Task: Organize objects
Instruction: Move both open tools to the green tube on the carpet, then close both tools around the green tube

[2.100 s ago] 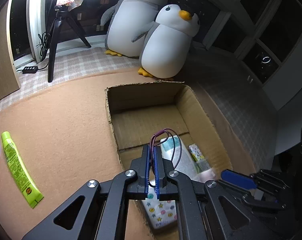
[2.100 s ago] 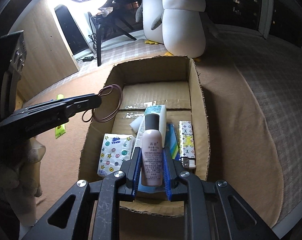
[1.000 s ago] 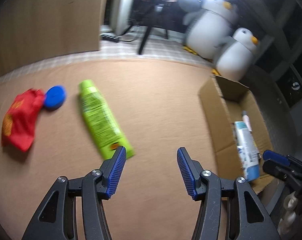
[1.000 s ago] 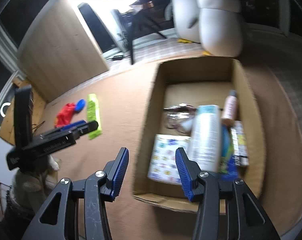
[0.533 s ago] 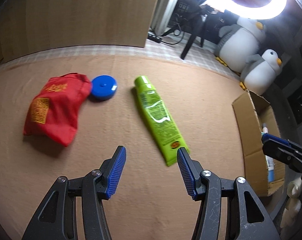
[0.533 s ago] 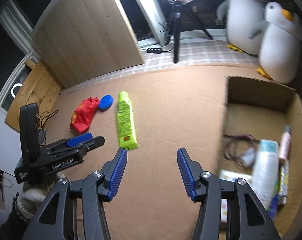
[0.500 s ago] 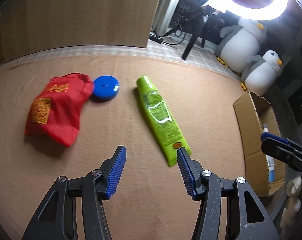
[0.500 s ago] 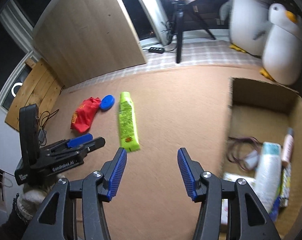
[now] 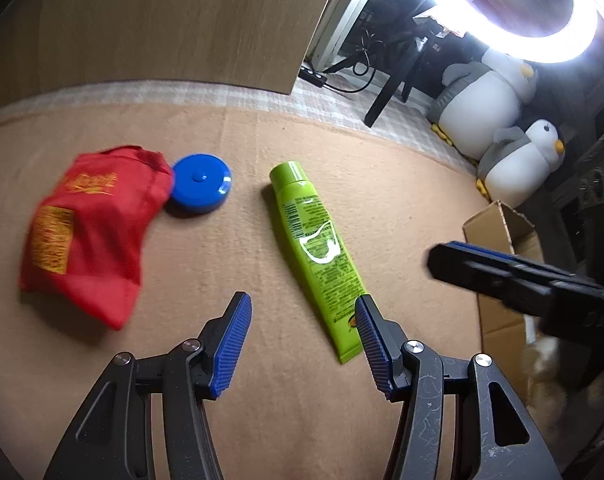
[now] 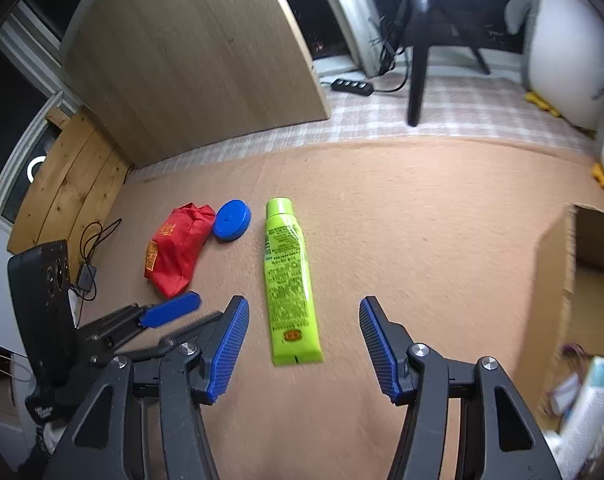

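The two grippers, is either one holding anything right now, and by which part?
Nothing is held. The left gripper and right gripper are both open and empty above the mat; the green tube lies untouched.

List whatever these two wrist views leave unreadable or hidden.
- Cardboard box: cut by the right edge of the right wrist view and motion-blurred; its contents are smears.
- Cardboard box in the left wrist view: mostly hidden behind the right claw.
- Green tube: label print too small in both views.
- Red pouch: blurred yellow print in the left wrist view.
- Blue lid: what lies beneath it is unseen.
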`<state>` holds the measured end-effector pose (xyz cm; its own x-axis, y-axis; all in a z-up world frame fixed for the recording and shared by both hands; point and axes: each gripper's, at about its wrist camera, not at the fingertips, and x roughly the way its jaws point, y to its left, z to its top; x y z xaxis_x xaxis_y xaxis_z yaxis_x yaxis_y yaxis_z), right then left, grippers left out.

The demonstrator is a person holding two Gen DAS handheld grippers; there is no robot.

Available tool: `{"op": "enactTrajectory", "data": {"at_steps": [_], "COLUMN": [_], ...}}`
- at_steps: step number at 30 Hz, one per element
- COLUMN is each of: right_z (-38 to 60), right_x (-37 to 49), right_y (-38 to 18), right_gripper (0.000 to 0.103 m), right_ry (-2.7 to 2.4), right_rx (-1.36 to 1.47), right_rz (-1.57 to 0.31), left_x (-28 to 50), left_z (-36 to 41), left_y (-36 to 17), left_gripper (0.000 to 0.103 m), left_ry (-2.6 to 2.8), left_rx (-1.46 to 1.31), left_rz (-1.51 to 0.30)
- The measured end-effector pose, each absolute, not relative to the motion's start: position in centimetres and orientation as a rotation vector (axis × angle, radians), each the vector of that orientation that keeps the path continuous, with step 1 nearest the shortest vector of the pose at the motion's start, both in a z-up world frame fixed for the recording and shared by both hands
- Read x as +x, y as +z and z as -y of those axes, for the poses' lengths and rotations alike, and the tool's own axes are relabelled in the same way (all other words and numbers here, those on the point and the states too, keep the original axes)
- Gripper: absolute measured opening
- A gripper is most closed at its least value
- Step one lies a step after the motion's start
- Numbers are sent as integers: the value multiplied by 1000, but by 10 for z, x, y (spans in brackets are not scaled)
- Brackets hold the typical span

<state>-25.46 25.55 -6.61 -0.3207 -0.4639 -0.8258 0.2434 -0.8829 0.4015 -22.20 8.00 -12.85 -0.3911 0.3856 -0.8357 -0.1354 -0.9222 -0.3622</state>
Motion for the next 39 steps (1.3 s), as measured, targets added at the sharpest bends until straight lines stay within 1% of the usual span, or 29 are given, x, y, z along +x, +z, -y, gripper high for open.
{"op": "enactTrajectory", "data": {"at_steps": [4,8,16,17,18,19,20,22,24,30,32,34,36,39], "right_z": [-241,-230,-221,-220,-217,-214,-212,-209,-209,-213,-217,-219,-220,-222], "right_x": [-272,-285,-309,-311,-312,-313,-313,-313,-314,-314,-313,-311,-309,-306], "right_y": [-83,-101,-122,-123,-125,-127,-129,-131,-131,-135,-136,-135,-132,-127], "right_gripper": [54,54,53,51,45,41,34,31,23,21,20,20,18,16], "right_ry": [-2184,-2157,-2072,-2065,-2054,-2039,-2023,-2013,-2000,-1984,-1984,-1989,-1997,-2001], "right_rx": [1531,1575,1622,1624,1627,1631,1637,1631,1628,1637,1641,1637,1630,1622], "right_rz": [257,231,303,301,291,284,285,282,293,376,411,424,426,441], "left_x": [-235,-244,-255,-256,-257,-259,-260,-260,-259,-256,-256,-255,-255,-253], "left_z": [-81,-89,-97,-98,-96,-96,-95,-96,-98,-96,-96,-94,-92,-93], "left_y": [-142,-152,-161,-162,-162,-163,-163,-164,-163,-163,-163,-163,-164,-162], "left_gripper": [58,58,57,57,56,56,56,55,55,54,52,45,44,43], "left_ry": [2319,2302,2269,2264,2260,2255,2248,2239,2250,2247,2247,2255,2250,2257], "left_rx": [-1524,-1534,-1519,-1513,-1510,-1504,-1499,-1492,-1483,-1474,-1478,-1487,-1492,-1484], "left_rz": [413,393,408,419,426,438,448,445,425,437,441,452,470,440]}}
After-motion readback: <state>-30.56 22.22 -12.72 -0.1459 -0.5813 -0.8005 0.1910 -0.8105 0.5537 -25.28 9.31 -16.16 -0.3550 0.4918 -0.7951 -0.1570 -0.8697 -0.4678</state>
